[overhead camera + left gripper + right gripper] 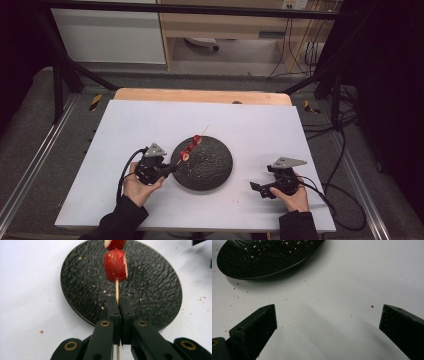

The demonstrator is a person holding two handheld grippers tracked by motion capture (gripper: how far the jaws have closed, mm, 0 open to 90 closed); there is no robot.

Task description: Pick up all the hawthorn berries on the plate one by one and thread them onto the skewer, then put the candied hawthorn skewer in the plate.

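- The left tongs (pixel 119 305) are pinched tight on a thin wooden stick (pixel 117 291), held over the near edge of a black plate (pixel 155 292).
- The right tongs (pixel 328 322) are spread wide over bare white table (pixel 352 277), well apart from the plate (nothing sits between the jaws).
- The stick's far tip is cut off in the left gripper view, along with most of the upper fruit piece.
- Red fruit pieces (pixel 115 265), cut faces pale, sit threaded on the stick; from above three can be made out.
- Crumbs speckle the plate and table.
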